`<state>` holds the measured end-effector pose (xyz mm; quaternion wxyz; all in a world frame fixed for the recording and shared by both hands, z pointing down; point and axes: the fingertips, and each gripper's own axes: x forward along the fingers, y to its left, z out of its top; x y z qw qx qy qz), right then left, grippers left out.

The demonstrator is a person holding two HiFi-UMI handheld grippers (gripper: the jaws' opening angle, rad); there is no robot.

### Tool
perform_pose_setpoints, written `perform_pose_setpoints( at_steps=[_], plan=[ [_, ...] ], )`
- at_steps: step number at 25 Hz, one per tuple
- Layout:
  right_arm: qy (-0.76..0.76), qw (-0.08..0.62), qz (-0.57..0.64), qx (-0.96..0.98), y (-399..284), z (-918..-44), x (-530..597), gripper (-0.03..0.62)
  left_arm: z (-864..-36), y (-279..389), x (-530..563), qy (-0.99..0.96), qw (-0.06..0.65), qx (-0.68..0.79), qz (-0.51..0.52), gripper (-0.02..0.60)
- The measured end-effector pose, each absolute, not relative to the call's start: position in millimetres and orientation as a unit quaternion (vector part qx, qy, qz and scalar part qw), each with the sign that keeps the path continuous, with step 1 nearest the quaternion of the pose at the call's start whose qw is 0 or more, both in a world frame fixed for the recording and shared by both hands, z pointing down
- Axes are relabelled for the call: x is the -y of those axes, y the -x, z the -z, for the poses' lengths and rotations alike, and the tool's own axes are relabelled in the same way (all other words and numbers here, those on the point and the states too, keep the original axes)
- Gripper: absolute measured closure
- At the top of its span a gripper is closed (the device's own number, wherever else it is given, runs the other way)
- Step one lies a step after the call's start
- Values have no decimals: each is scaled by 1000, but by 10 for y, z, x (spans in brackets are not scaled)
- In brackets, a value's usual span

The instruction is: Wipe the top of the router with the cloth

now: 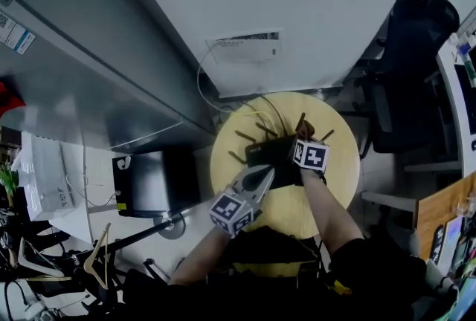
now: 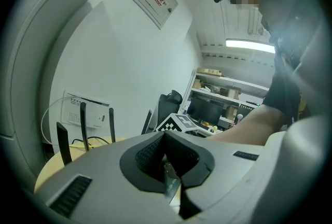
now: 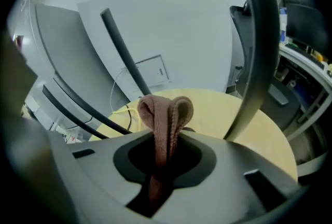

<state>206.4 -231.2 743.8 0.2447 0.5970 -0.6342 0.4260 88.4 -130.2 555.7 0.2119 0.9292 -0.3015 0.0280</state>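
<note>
Round table (image 1: 341, 172) w/ router (image 1: 272, 151); cloth (image 3: 164, 114) in R gripper (image 3: 165, 149).

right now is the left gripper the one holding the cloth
No, the brown cloth is pinched between the jaws of the right gripper; the left gripper has no cloth in it.

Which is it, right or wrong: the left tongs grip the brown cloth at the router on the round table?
Wrong side: the right tongs grip the brown cloth, as the right gripper view shows; it is at the router on the round table.
</note>
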Motion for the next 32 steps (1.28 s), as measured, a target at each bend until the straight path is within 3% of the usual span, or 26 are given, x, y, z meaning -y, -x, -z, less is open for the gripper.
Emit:
perform_pose_setpoints(
  at_steps=[6,13,24,32],
  plan=[
    [-590,304,-327,673,-1981,-7403,2418,531,-5582,-842,1273,-927,211,308,-34,584],
    [-575,291,-327,691,-1969,-7408,2293,533,-5601,-795,1203,-924,213,316,-28,584],
    [-588,225,-230,742,-1960,-6529,2368,533,-5578,-984,1150,-930,207,303,-22,584],
    [-582,222,-189,759,-1960,-6184,2373,533,-5426,-1043,1161,-938,182,293,-18,584]
  ],
)
